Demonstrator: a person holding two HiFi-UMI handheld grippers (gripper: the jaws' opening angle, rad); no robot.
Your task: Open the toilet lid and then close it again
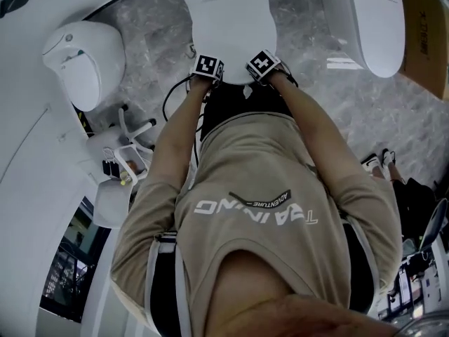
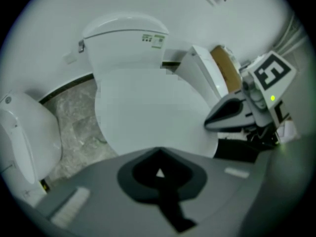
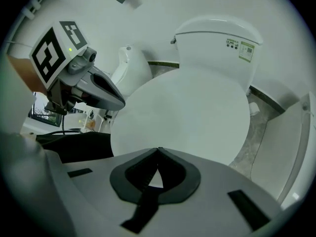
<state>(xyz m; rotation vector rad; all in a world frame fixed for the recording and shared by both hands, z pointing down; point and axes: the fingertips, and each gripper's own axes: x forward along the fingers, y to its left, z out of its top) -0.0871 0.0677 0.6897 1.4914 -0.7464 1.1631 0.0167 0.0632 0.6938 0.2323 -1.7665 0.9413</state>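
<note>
The white toilet lid (image 1: 221,16) lies flat and closed on its bowl, below the tank (image 2: 123,43). In the head view both grippers sit side by side at the lid's near edge, the left gripper (image 1: 208,74) and the right gripper (image 1: 259,73) under their marker cubes. In the left gripper view the left gripper (image 2: 158,149) is shut and empty, its tips just over the lid (image 2: 148,112); the right gripper (image 2: 232,115) shows beside it. In the right gripper view the right gripper (image 3: 158,149) has its tips together above the lid (image 3: 187,112), holding nothing.
A second white toilet (image 1: 84,62) stands at the left and a third (image 1: 365,20) at the right, all on a grey marble floor (image 1: 147,20). A cardboard box (image 1: 424,34) leans at the far right. Someone's shoes (image 1: 379,161) show at the right.
</note>
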